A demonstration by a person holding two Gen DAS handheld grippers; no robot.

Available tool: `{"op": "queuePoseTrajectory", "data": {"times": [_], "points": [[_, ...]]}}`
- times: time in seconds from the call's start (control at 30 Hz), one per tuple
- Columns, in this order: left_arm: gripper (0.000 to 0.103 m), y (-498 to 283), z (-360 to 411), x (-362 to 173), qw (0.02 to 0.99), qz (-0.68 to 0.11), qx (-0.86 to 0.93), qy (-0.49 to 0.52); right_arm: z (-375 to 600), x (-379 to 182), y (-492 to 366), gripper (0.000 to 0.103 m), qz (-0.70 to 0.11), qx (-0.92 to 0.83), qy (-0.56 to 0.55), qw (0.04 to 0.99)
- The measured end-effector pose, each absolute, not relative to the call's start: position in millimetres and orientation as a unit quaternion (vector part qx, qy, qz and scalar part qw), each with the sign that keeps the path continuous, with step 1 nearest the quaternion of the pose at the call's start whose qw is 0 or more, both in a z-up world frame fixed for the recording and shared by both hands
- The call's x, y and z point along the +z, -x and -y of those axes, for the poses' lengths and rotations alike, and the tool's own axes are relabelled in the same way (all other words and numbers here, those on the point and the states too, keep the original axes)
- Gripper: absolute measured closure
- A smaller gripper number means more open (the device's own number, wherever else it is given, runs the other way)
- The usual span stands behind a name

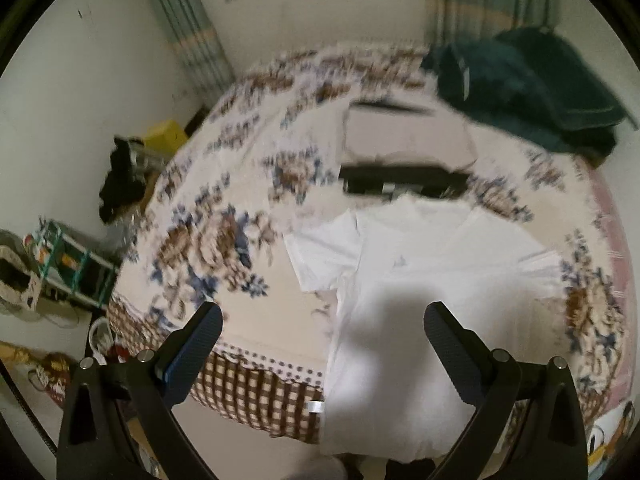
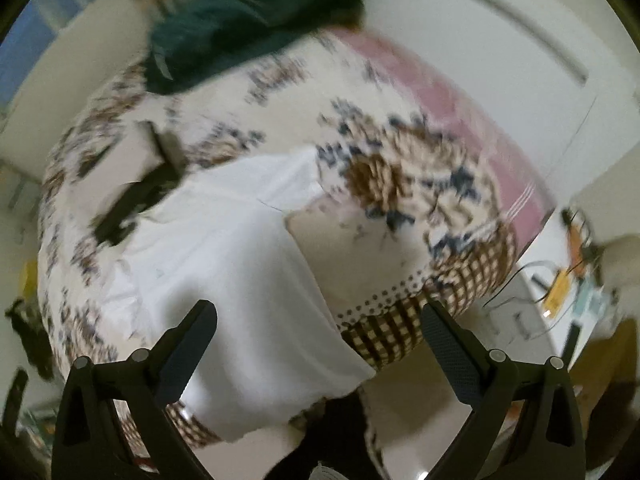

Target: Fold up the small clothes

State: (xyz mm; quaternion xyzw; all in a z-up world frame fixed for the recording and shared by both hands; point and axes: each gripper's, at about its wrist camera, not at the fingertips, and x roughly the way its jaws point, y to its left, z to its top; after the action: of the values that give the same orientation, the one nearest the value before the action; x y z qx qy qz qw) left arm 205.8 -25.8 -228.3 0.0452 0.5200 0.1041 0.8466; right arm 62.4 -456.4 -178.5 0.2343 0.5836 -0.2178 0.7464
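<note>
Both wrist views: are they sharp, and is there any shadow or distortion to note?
Left wrist view: motion blur smears the flowered bedspread; a soft grey shadow falls on the white shirt; the left gripper itself is sharp, jaws open. Right wrist view: stronger blur, the shirt and green blanket are streaked; the right gripper stays crisp. Both bend straight edges, fisheye style.

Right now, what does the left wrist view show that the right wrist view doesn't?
Left only: curtains, a green shelf and a yellow box beside the bed. Right only: the pink sheet and a cluttered desk. Both: the white shirt flat on the floral bedspread, dark green clothes, each gripper open and empty.
</note>
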Motion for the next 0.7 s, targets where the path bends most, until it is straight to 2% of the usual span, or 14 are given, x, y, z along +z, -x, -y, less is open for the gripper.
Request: {"op": "queuePoseTrajectory", "data": {"times": [0.13,0.37,0.43,0.5,0.57,0.67,0.7], "points": [[0.000,-237,35,-305,0.835,-0.535,0.118,-0.050,510,-292,-109,0.022,-0.600,-0.207,-0.301,0.712],[0.000,-288,42,-420,0.805,-0.581,0.118,-0.040,567,-464,-176,0.023,-0.572,-0.185,-0.462,0.652],[0.000,-300,44,-444,0.799,-0.587,0.123,-0.028,575,-507,-190,0.035,-0.558,-0.187,-0.508,0.629],[0.000,-309,46,-463,0.796,-0.592,0.123,-0.018,578,-537,-199,0.039,-0.540,-0.189,-0.540,0.617],[0.000,-318,49,-481,0.793,-0.598,0.119,-0.011,579,-563,-207,0.039,-0.520,-0.205,-0.562,0.609],[0.000,-327,53,-503,0.792,-0.602,0.100,0.002,572,-579,-211,0.037,-0.472,-0.211,-0.610,0.600],[0.000,-328,53,-507,0.793,-0.602,0.094,0.003,571,-579,-209,0.041,-0.448,-0.216,-0.623,0.604]]}}
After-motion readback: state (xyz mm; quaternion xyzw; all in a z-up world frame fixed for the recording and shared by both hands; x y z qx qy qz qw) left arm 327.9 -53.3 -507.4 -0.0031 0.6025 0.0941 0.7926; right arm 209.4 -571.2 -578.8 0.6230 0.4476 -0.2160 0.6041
